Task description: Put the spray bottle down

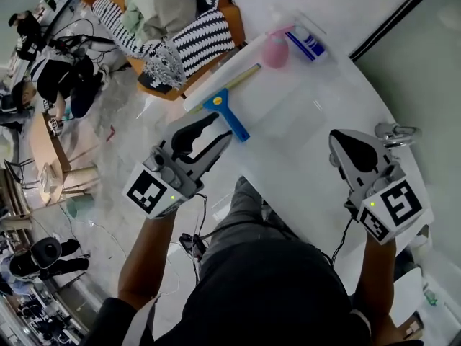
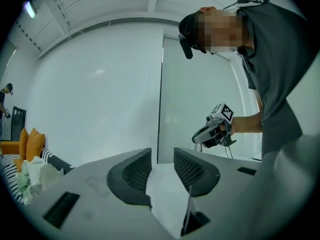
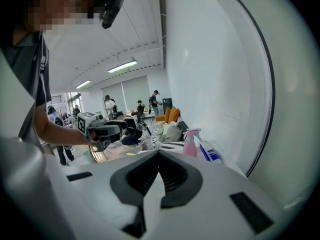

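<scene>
The pink spray bottle [image 1: 274, 50] stands upright at the far end of the white table [image 1: 302, 121], apart from both grippers; it also shows in the right gripper view as the pink bottle [image 3: 189, 145] beyond the jaws. My left gripper [image 1: 222, 128] hovers at the table's left edge near a blue squeegee [image 1: 229, 111]. Its jaws [image 2: 162, 156] are open and hold nothing. My right gripper [image 1: 340, 141] is over the table's right side. Its jaws [image 3: 159, 156] are shut with nothing between them.
A blue and white package [image 1: 306, 43] lies beside the bottle. A chrome metal piece [image 1: 395, 131] sits at the table's right edge. An orange sofa [image 1: 173, 27] piled with striped clothes stands left of the table. People stand in the room behind.
</scene>
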Motion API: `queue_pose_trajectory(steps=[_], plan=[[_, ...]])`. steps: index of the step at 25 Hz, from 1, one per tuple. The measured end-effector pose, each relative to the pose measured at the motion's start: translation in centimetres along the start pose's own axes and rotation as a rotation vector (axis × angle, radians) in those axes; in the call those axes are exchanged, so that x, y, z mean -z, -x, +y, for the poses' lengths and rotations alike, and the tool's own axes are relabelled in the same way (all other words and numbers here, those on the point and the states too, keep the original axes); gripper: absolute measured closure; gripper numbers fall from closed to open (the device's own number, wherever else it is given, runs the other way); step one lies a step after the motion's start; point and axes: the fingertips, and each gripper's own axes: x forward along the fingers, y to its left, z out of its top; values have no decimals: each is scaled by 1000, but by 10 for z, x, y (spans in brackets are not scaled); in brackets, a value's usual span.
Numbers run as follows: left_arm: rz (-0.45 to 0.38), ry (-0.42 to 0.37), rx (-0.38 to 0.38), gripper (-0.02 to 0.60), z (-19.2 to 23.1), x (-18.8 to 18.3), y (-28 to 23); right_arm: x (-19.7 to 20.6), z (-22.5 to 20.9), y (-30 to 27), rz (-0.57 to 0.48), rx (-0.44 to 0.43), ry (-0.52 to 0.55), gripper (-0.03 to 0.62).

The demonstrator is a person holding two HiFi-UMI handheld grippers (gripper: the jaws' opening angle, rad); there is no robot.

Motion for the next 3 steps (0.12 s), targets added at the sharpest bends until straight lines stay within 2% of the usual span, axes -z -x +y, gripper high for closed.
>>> queue_pose_trajectory(steps=[3], plan=[[14,-5,6,445,-35,2,13,9,18,23,-14,-8,6,586]])
